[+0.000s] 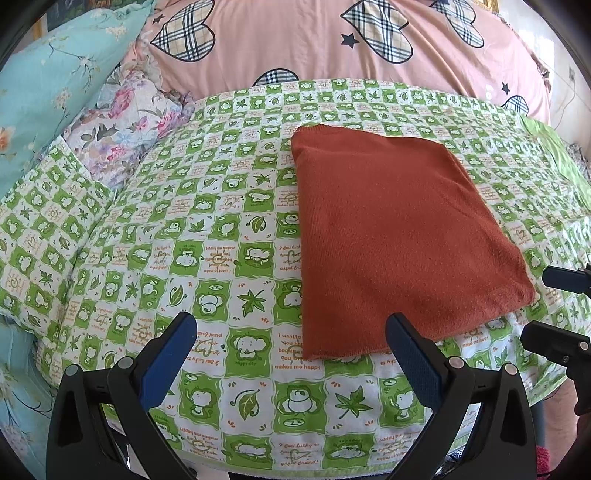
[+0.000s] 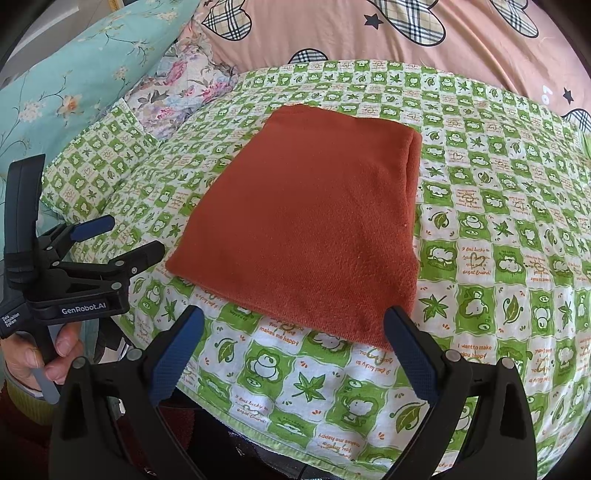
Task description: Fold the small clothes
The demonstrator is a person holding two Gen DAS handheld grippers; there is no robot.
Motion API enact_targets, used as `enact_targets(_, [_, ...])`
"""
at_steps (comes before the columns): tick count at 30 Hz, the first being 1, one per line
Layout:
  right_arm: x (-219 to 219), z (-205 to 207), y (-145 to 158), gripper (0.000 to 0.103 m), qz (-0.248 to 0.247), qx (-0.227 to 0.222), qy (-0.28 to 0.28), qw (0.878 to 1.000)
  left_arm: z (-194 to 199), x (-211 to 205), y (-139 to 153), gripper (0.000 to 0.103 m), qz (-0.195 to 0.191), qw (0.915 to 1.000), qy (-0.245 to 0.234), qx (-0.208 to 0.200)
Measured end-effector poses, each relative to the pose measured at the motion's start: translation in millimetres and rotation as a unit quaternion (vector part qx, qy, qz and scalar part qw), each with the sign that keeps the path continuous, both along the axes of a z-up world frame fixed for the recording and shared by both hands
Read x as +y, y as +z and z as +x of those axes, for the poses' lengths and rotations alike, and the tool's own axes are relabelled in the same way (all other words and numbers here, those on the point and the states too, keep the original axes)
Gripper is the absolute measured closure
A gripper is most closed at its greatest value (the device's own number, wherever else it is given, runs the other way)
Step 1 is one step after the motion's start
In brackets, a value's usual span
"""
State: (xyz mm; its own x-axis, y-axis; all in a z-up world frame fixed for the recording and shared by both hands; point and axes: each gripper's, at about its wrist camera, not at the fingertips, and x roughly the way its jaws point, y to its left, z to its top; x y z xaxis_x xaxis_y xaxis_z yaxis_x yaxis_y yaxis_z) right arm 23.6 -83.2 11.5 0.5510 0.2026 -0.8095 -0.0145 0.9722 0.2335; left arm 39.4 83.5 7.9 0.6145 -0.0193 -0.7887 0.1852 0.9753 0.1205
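Observation:
A rust-red knitted garment (image 1: 395, 236) (image 2: 306, 225) lies folded into a flat rectangle on the green-and-white checked bed sheet (image 1: 207, 229) (image 2: 498, 229). My left gripper (image 1: 291, 350) hovers open just short of the garment's near-left corner, nothing between its blue-padded fingers. My right gripper (image 2: 295, 350) is open too, over the near edge of the cloth, its right pad close to the near-right corner. In the right wrist view the left gripper (image 2: 125, 238) shows at the left, held by a hand (image 2: 44, 354). The right gripper's fingertips (image 1: 561, 278) show at the left wrist view's right edge.
A checked pillow (image 1: 48, 236) (image 2: 99, 173), a floral cushion (image 1: 125, 122) (image 2: 184, 88) and a teal floral pillow (image 1: 48, 81) (image 2: 74, 77) lie left. A pink quilt with plaid hearts (image 1: 332, 40) (image 2: 406, 33) is piled behind. The sheet's front edge (image 2: 295, 446) runs under the grippers.

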Motion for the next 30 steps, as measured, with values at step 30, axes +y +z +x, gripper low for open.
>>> enact_targets(30, [-6.1,11.6,6.7,0.005,-0.005,-0.006,-0.002,1.0,5.6,-5.0,0.0,0.001,0.0,0.9999,-0.016,0.004])
